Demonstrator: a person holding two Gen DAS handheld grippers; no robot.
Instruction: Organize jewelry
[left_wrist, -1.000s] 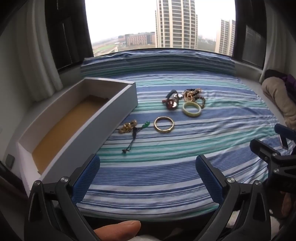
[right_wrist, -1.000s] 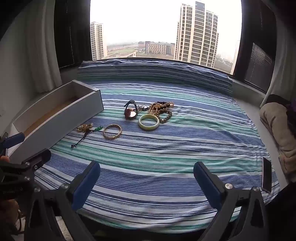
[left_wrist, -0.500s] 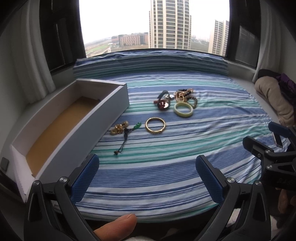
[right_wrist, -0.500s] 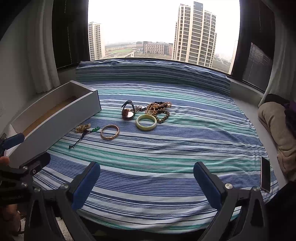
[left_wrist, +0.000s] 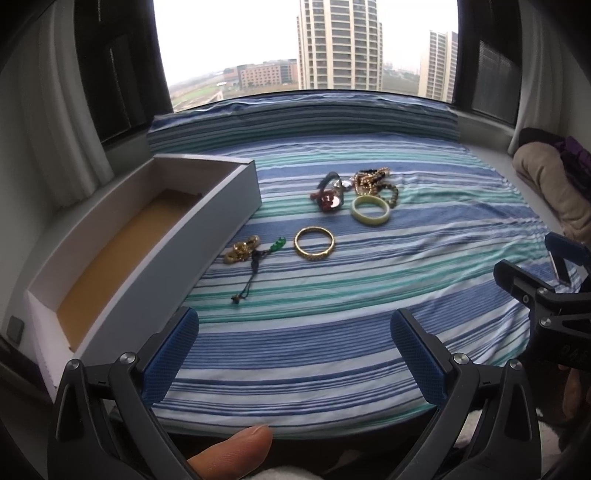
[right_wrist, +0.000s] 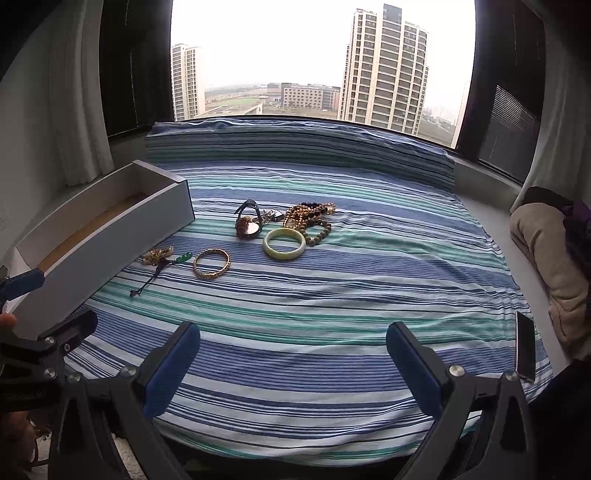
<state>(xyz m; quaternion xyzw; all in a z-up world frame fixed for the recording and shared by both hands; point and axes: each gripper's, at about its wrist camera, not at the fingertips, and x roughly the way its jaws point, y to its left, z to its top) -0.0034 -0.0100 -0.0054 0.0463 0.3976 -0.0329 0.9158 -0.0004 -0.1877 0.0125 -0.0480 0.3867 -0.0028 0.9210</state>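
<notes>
Jewelry lies on a blue-green striped cloth (left_wrist: 332, 314). A gold bangle (left_wrist: 314, 243) (right_wrist: 211, 263), a pale jade bangle (left_wrist: 370, 210) (right_wrist: 284, 243), a gold chain piece (left_wrist: 242, 250) with a green pendant on a dark cord (left_wrist: 258, 263), a red-faced watch (left_wrist: 330, 195) and a heap of beads (left_wrist: 373, 182) (right_wrist: 310, 218). A long white box (left_wrist: 122, 240) (right_wrist: 92, 236), brown inside and empty, stands at the left. My left gripper (left_wrist: 293, 354) and right gripper (right_wrist: 293, 356) are both open and empty, near the cloth's front edge.
A window ledge and striped bolster (right_wrist: 295, 147) run along the back. A beige cushion (right_wrist: 546, 251) lies at the right, and a phone (right_wrist: 525, 345) on the cloth's right edge. White curtains (left_wrist: 55, 122) hang at the left.
Both grippers have shifted slightly: the left view has turned a little left and drawn back, and the right view has crept a little closer to the jewelry. Nothing was grasped or moved.
</notes>
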